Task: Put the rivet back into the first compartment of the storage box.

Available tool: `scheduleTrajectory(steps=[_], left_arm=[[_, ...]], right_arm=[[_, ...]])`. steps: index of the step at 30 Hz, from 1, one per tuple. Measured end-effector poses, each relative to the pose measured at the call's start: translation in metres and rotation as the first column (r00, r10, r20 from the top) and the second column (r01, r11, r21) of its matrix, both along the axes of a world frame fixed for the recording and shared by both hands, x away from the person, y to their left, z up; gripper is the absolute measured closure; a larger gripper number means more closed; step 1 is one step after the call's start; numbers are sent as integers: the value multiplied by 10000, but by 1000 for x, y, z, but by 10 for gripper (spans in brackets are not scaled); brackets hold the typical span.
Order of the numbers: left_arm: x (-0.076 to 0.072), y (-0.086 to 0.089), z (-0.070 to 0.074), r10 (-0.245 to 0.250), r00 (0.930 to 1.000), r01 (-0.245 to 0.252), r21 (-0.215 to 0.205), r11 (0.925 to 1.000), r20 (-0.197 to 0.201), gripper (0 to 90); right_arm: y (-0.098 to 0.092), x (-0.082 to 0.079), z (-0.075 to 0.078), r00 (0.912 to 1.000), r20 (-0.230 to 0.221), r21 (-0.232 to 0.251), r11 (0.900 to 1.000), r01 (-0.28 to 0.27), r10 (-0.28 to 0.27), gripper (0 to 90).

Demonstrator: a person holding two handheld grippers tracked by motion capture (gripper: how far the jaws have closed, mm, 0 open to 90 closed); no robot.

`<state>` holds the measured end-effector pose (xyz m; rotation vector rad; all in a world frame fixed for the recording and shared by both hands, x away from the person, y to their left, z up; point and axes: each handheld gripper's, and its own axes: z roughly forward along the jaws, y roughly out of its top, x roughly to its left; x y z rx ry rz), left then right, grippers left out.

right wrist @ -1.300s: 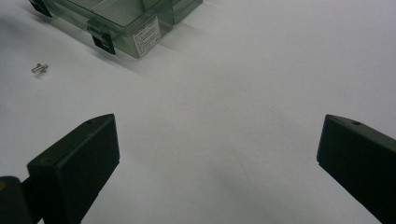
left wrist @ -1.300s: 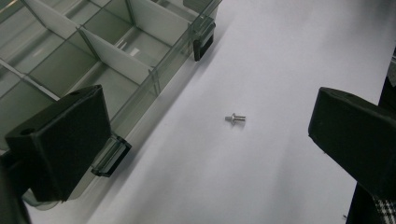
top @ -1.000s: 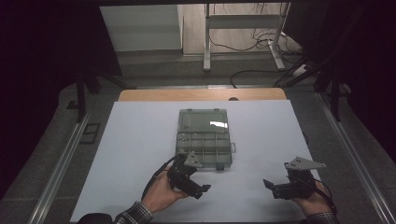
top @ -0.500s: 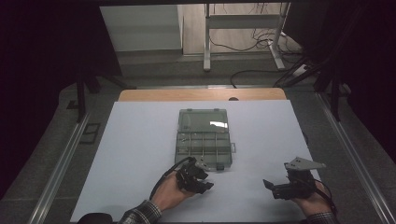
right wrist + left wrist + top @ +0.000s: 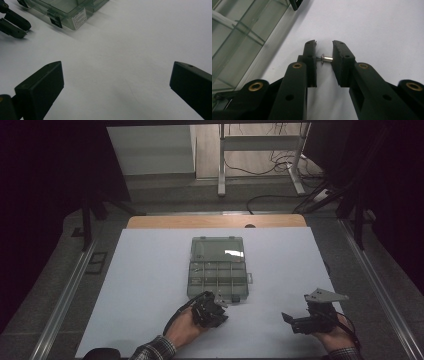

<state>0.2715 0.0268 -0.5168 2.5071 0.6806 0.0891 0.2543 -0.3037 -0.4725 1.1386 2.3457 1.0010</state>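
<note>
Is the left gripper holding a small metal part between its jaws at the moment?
Yes, a small silver screw spans the gap between the left gripper pads, pinched end to end.

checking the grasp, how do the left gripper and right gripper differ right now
The left gripper has just been closing and its jaws pinch a small metal screw; the right gripper stands wide open with nothing between its jaws. The left sits beside the clear organizer box; the right is farther off. Both hover low over the white table.
</note>
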Motion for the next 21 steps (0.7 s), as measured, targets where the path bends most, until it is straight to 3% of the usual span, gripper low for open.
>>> scheduleTrajectory(steps=[9, 13, 21], left_arm=[[3, 3, 4, 107, 9996, -112, -194, 9998, -259, 741], [3, 5, 9, 193, 9991, -211, -475, 9986, -384, 740], [3, 9, 19, 171, 9994, -186, -555, 9983, -289, 740]], right_arm=[[0, 0, 0, 10000, 2, 15, 10000, 13, -13, 0], [0, 0, 0, 10000, -9, 4, 10000, 1, -1, 0], [0, 0, 0, 10000, 7, 8, 10000, 22, -22, 0]])
